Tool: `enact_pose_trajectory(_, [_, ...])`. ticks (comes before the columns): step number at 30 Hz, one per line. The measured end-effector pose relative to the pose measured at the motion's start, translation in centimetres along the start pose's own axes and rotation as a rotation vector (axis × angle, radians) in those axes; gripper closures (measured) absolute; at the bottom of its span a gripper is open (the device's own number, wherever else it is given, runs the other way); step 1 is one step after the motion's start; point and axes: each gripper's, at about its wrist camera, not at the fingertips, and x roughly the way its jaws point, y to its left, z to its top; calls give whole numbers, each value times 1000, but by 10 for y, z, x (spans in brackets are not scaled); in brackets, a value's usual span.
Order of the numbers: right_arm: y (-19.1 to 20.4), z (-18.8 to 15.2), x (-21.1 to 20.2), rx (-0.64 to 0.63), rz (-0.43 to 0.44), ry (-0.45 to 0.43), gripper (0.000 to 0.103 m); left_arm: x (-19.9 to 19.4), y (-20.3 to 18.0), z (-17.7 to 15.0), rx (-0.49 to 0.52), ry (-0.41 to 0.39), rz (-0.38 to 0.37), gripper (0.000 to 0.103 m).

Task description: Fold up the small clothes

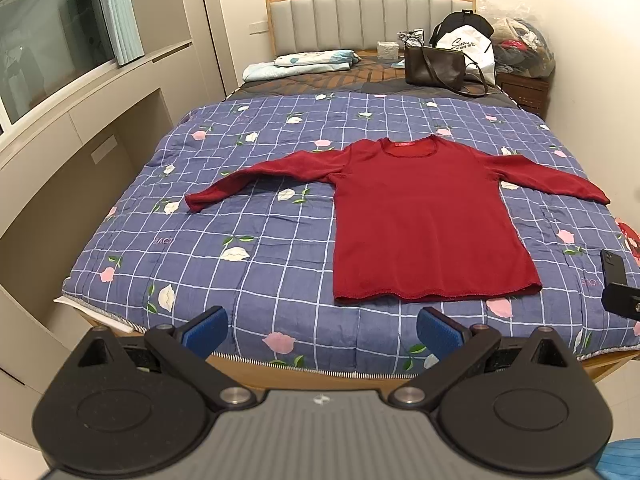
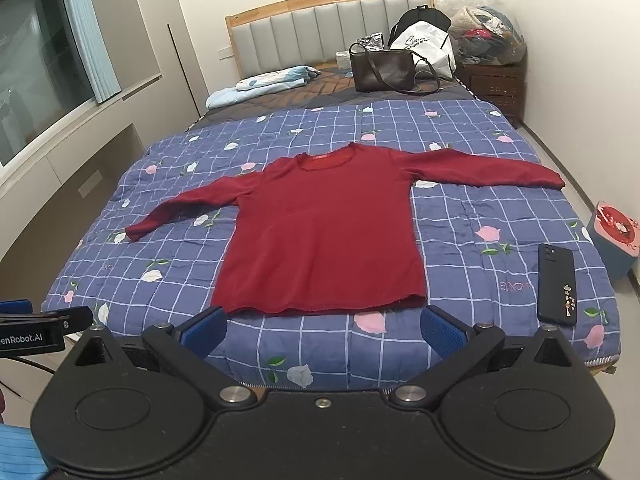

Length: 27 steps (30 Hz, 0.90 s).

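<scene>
A dark red long-sleeved top (image 1: 416, 224) (image 2: 324, 236) lies flat on the blue checked quilt (image 1: 248, 216) (image 2: 480, 216), neck toward the headboard, both sleeves spread out sideways. My left gripper (image 1: 322, 330) hovers over the bed's foot edge, open, with nothing between its blue pads; the top's hem lies just beyond and to the right of it. My right gripper (image 2: 324, 328) is open too and empty, just short of the hem's middle. The left gripper's side pokes into the right wrist view at the left edge.
A black phone (image 2: 556, 288) lies on the quilt right of the top. A brown handbag (image 1: 434, 66), a white bag and folded pale bedding (image 1: 300, 62) sit near the headboard. A nightstand with bagged clothes (image 2: 490, 40) stands at the far right. A window and a wall unit run along the left.
</scene>
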Motion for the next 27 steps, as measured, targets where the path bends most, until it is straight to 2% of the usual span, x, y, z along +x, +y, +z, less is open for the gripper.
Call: enact_pose_trajectory(27, [-2,0,-1,2,-1,-2,0,-1,-3,0,5,-2,-4,0])
